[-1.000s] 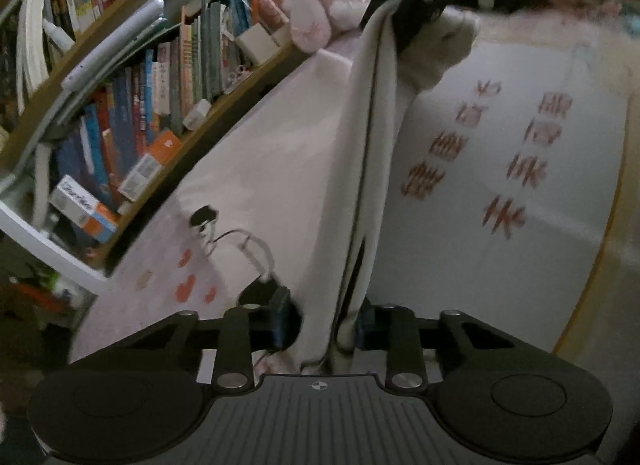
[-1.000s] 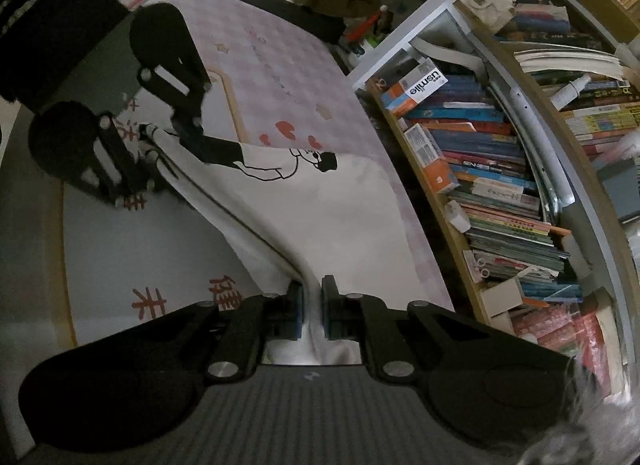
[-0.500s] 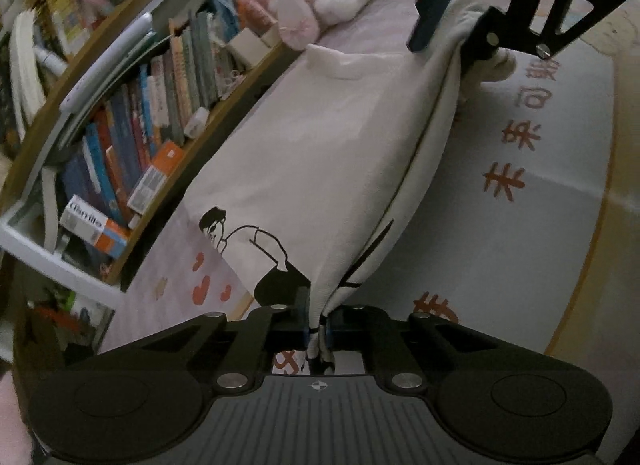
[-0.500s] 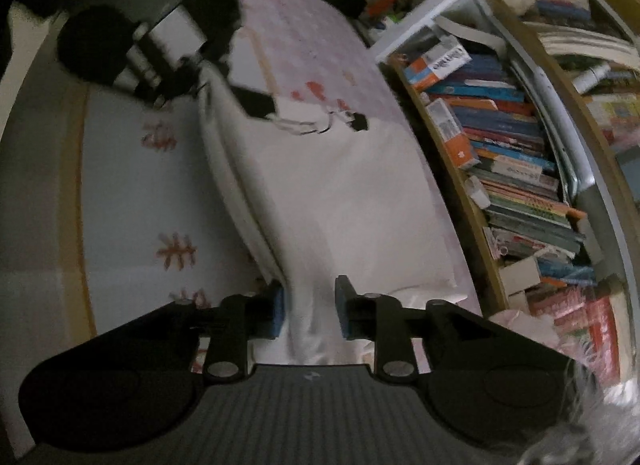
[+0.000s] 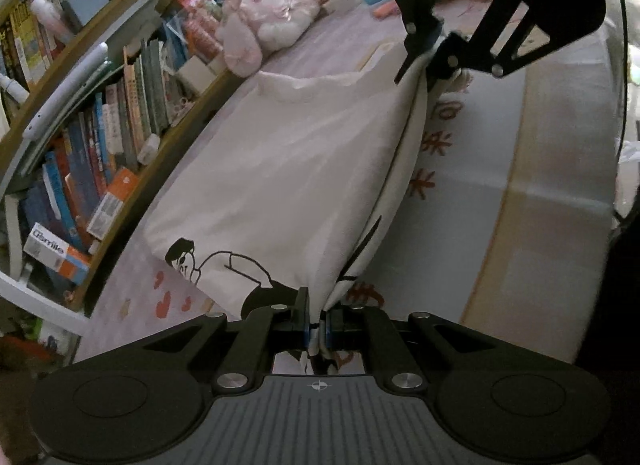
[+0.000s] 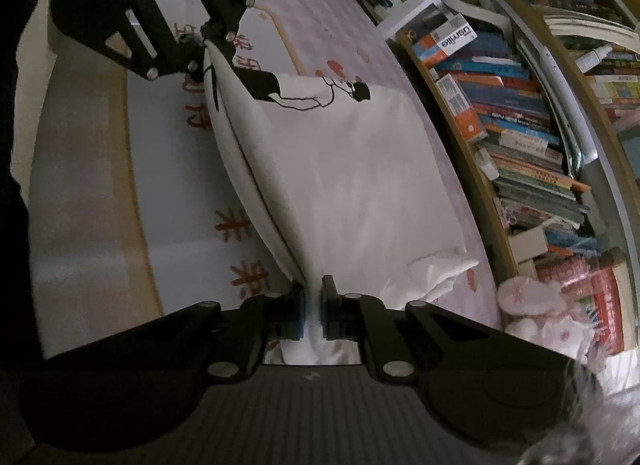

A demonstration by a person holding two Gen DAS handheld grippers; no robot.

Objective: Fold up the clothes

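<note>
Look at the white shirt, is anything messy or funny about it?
A bit. The white shirt lies mostly smooth, but its sleeve near the pink plush toy sticks out crumpled. The left gripper and right gripper pinch its raised edge.

My left wrist camera sits just behind the left gripper, angled down along its fingers, close over the white printed cotton garment. My right wrist camera looks likewise past the right gripper. The two face each other: each sees the opposite gripper far ahead, plus the crowded wooden bookshelf.
</note>
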